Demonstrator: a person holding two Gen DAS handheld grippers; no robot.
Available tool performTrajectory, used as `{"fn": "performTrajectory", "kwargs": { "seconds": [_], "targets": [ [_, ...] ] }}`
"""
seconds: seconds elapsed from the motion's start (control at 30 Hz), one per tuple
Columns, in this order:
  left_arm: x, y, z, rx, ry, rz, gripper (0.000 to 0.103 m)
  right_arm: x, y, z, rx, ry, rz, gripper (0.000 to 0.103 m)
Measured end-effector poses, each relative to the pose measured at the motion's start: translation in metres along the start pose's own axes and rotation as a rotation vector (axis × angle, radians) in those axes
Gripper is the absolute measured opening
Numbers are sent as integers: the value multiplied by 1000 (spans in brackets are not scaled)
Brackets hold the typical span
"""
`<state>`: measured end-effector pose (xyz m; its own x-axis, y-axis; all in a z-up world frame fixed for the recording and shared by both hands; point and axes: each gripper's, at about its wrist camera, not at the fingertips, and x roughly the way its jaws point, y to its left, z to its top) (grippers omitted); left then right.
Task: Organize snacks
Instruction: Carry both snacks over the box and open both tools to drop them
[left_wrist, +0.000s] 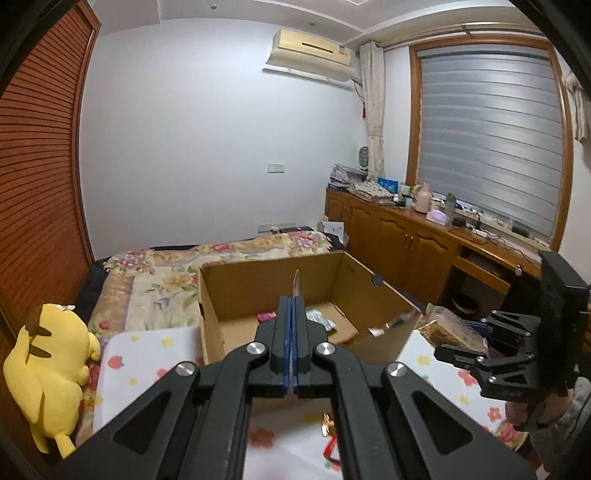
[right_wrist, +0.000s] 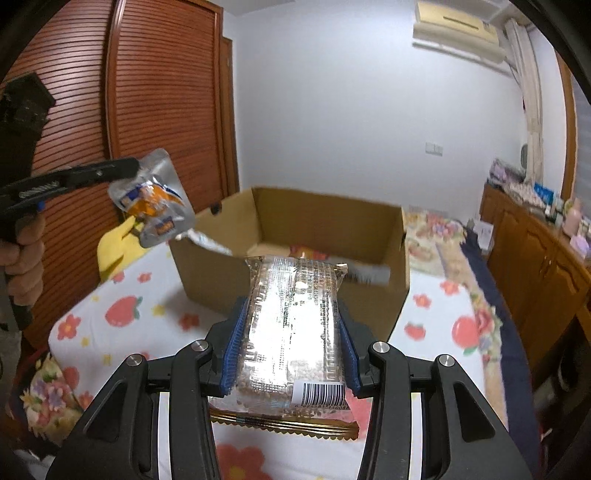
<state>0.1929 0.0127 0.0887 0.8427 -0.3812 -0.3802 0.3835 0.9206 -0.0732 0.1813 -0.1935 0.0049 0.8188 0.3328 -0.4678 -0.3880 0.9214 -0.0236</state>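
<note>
Snacks ride in both tools: the left tool pinches a silver pouch, the right tool clamps a clear-wrapped bar pack before the cardboard box.

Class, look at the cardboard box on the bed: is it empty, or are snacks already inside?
Not empty. The cardboard box is open-topped, and small packets lie on its floor in the left wrist view.
</note>
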Motion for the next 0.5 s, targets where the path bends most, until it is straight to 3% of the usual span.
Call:
{"fn": "performTrajectory", "kwargs": {
  "seconds": [0.23,0.5],
  "targets": [
    [16,15,14,-38,-23,15,0,10,1,21,-7,-31,13,44],
    [38,29,7,-55,13,43,0,22,4,27,-11,-31,18,44]
  ]
}}
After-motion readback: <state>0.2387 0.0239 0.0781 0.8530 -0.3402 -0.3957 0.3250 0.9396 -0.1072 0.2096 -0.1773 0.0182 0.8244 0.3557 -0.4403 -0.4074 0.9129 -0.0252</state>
